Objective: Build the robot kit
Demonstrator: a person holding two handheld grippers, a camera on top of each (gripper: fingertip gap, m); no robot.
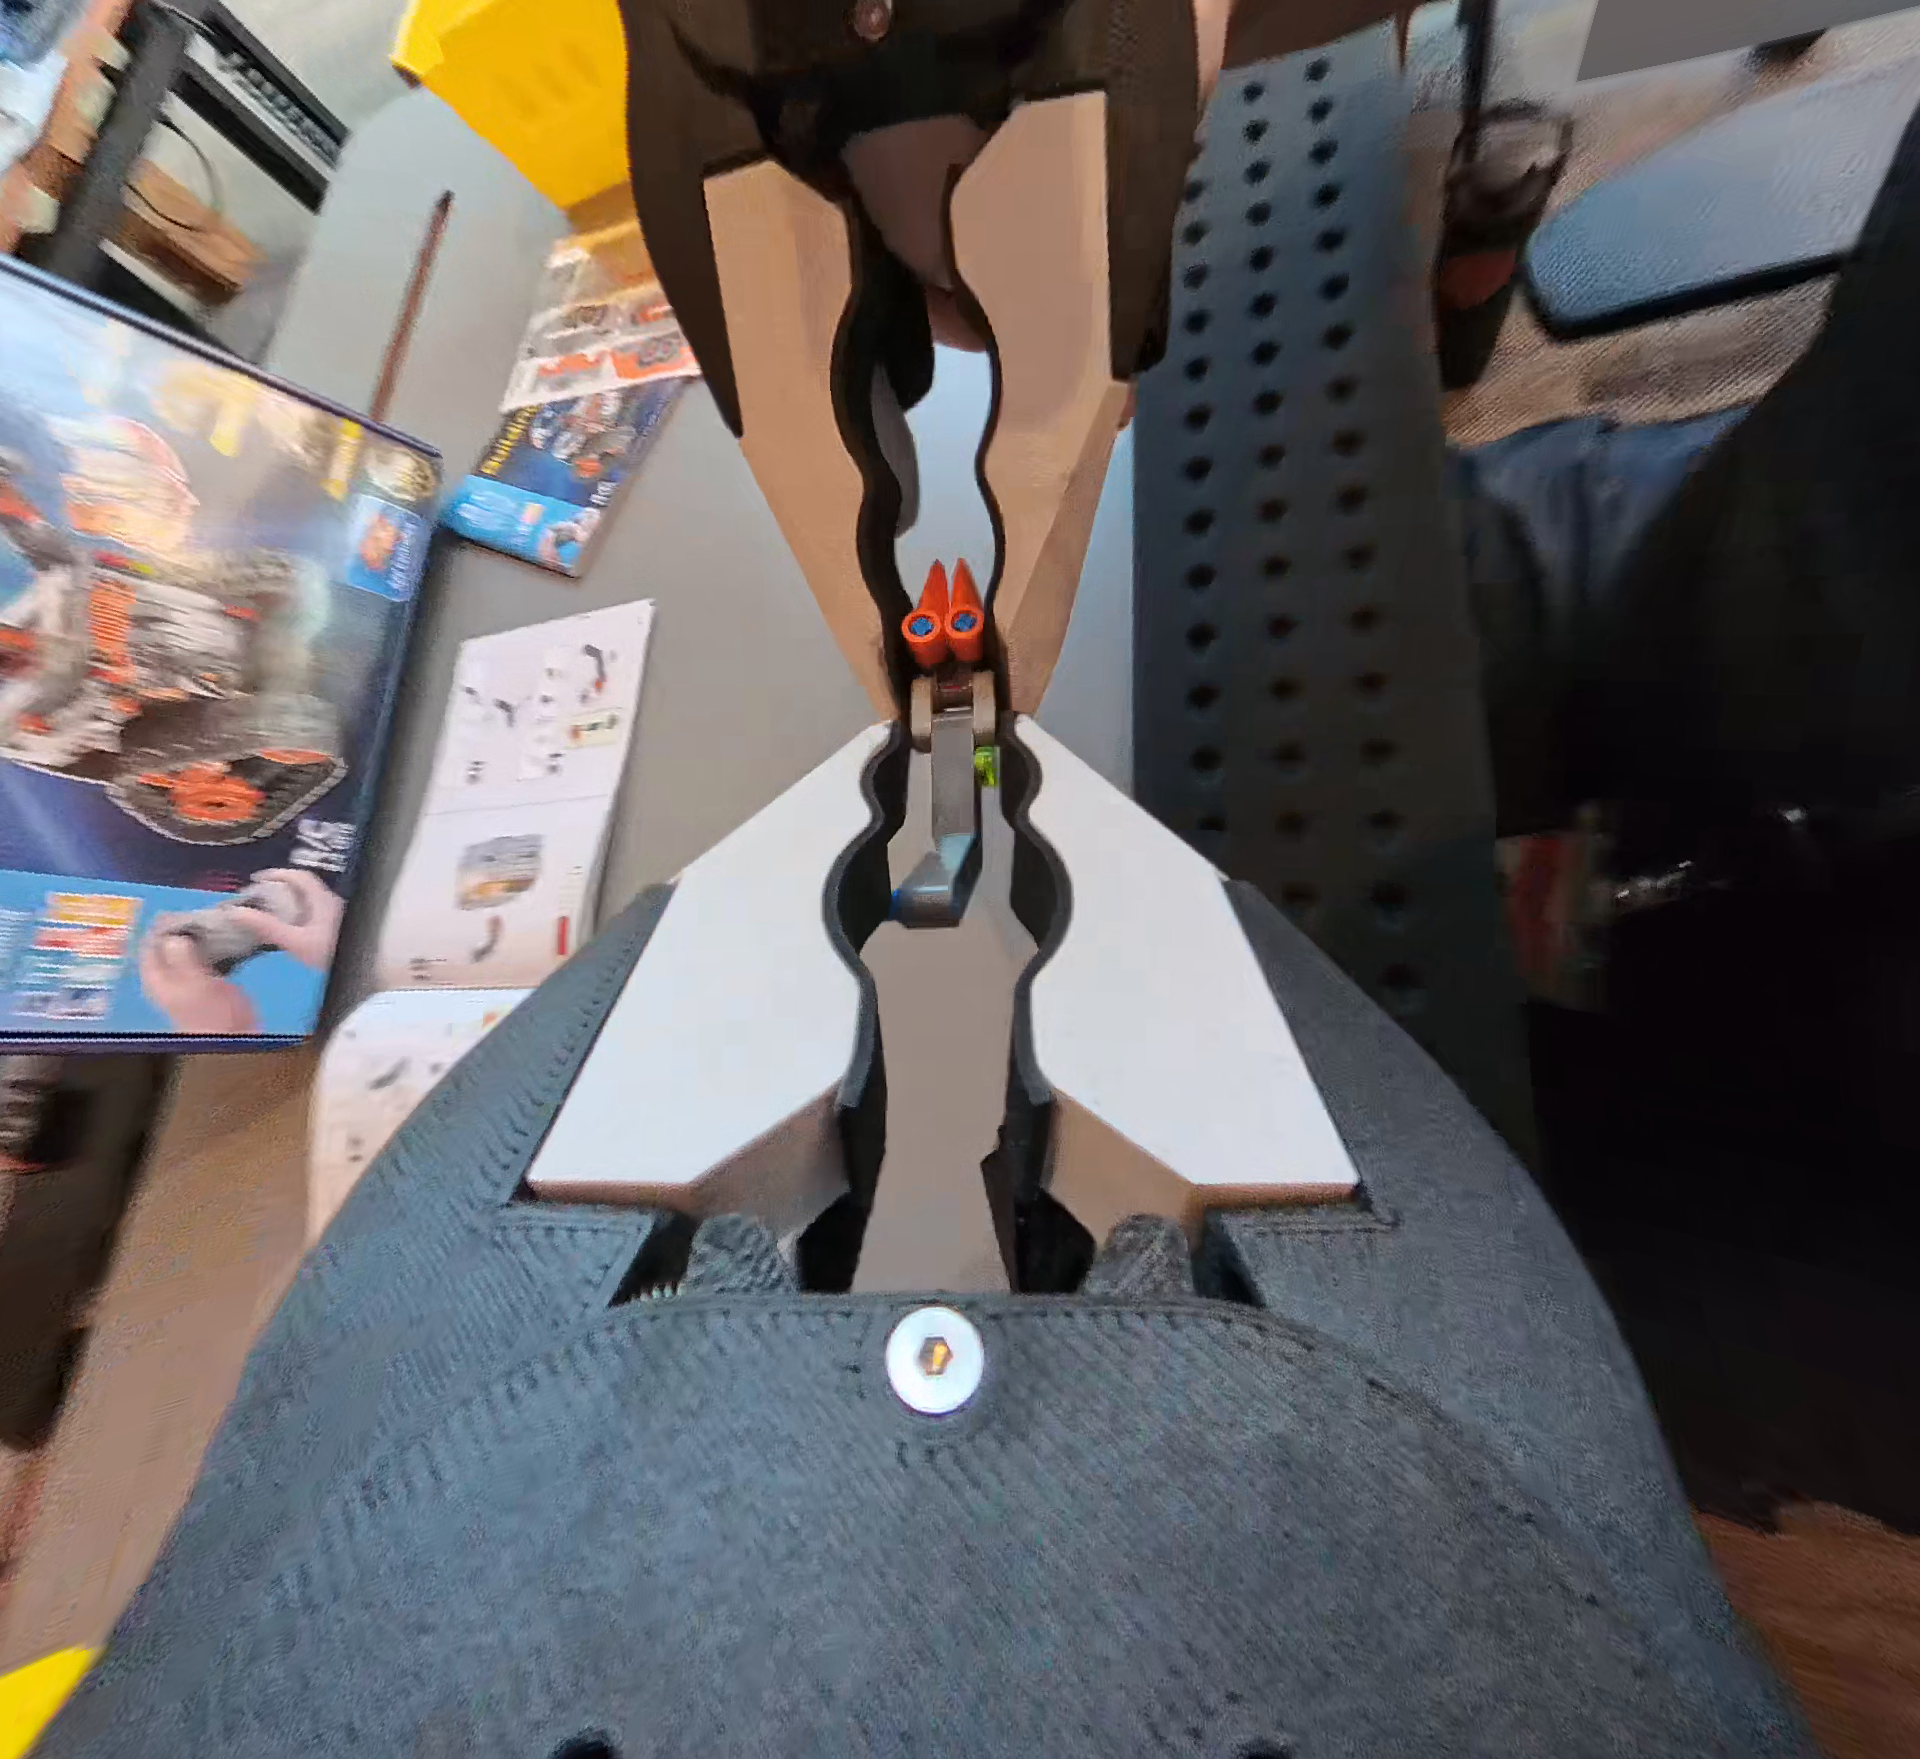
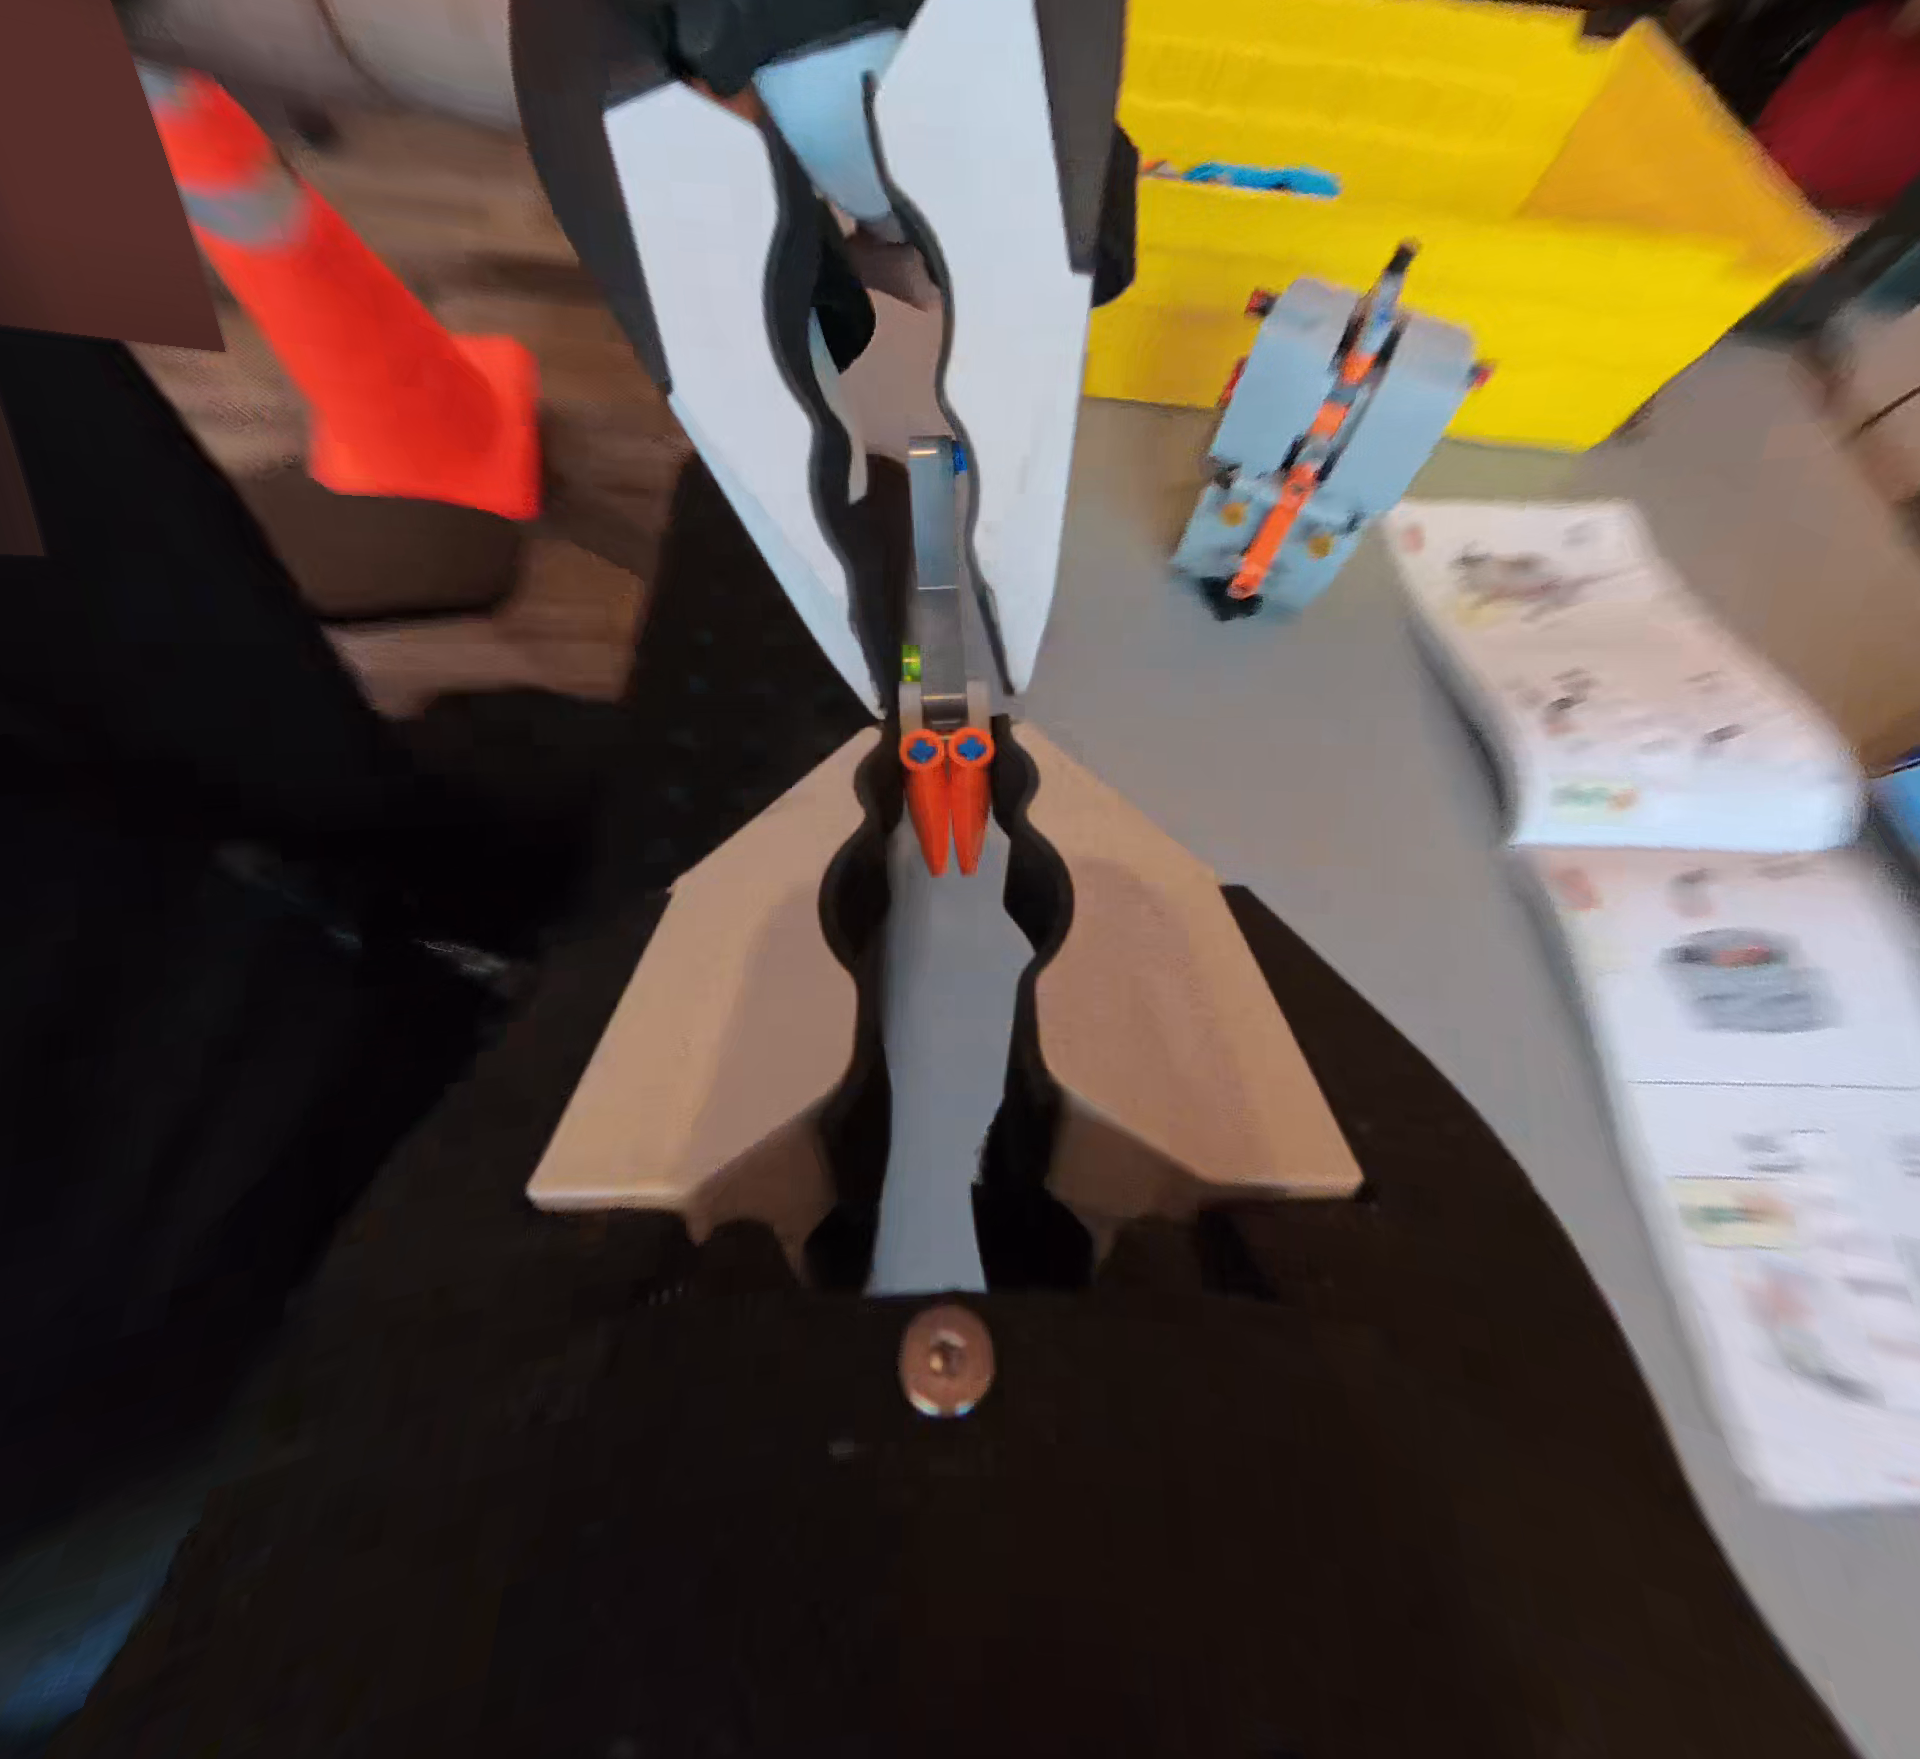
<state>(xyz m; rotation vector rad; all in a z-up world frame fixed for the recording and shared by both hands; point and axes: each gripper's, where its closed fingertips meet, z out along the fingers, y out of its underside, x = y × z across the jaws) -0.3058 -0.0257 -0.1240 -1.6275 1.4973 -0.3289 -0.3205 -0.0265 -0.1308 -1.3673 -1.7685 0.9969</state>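
A small grey brick assembly with two orange cones hung above the grey table, pinched from both ends. Left gripper clamped the grey bar end; right gripper, tip to tip, clamped the cones. Toy box and yellow bin sat nearby.

The two tongs are met tip to tip above the worktop, with a small brick assembly held between them. Seen from the right wrist view, a half-built model is placed right of and beyond that assembly, a bin behind the model, and instruction sheets right of the model. A cone is found left of the assembly, on the floor.
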